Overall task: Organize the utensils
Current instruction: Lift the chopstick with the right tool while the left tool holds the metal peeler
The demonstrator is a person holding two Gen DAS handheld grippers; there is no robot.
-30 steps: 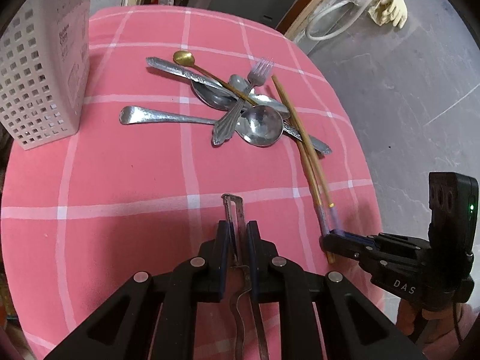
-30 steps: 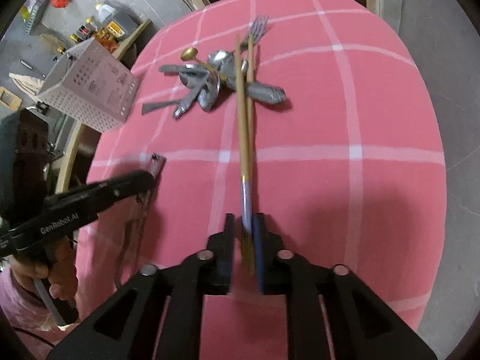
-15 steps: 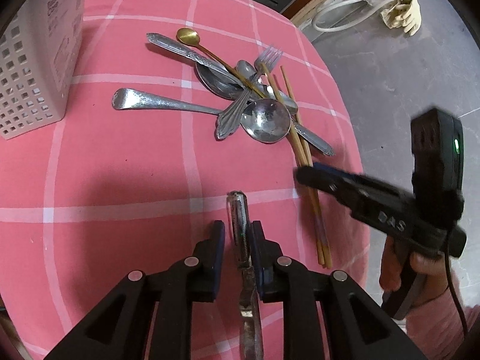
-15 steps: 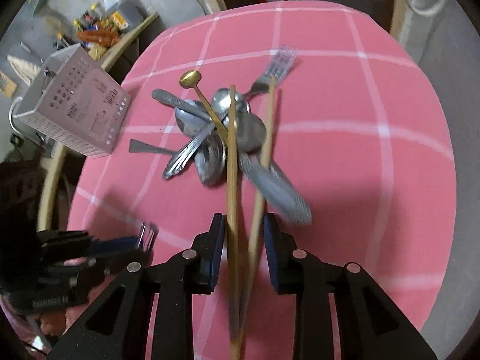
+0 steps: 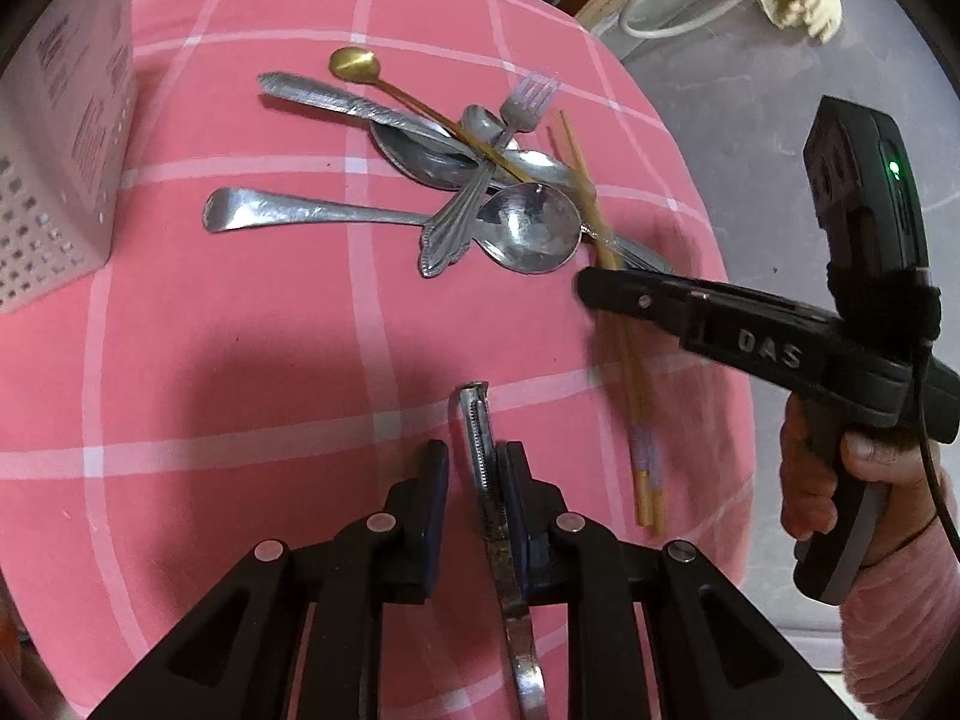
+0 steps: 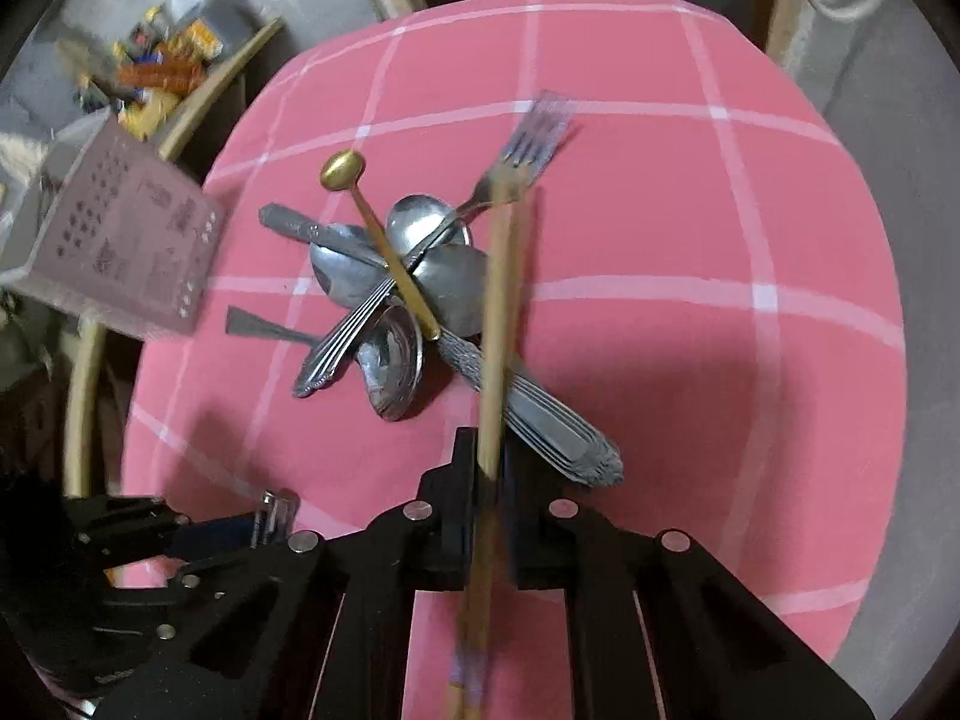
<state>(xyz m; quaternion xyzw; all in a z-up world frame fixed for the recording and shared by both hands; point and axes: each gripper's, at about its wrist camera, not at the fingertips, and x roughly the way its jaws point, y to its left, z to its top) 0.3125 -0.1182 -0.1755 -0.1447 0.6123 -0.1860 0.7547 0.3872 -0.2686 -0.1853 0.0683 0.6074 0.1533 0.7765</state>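
Note:
A pile of steel spoons [image 5: 528, 228], a fork [image 5: 528, 99] and a gold spoon [image 5: 354, 65] lies on the pink checked tablecloth [image 5: 240, 330]. My left gripper [image 5: 471, 480] is open around a metal peeler [image 5: 480, 438] that rests against its right finger. My right gripper [image 6: 489, 468] is shut on a pair of wooden chopsticks [image 6: 498, 312] at mid-length, beside the pile. It also shows in the left wrist view [image 5: 606, 291], with the chopsticks [image 5: 636, 396] running under it. The pile [image 6: 408, 276] shows in the right wrist view too.
A white perforated utensil holder [image 5: 54, 168] stands at the table's left side, also in the right wrist view [image 6: 126, 240]. The round table's edge drops to grey floor on the right. Clutter lies on the floor beyond the far left.
My left gripper has opened from the peeler. My right gripper let go of the chopstick ends, slid forward along them to the pile and shut on them again.

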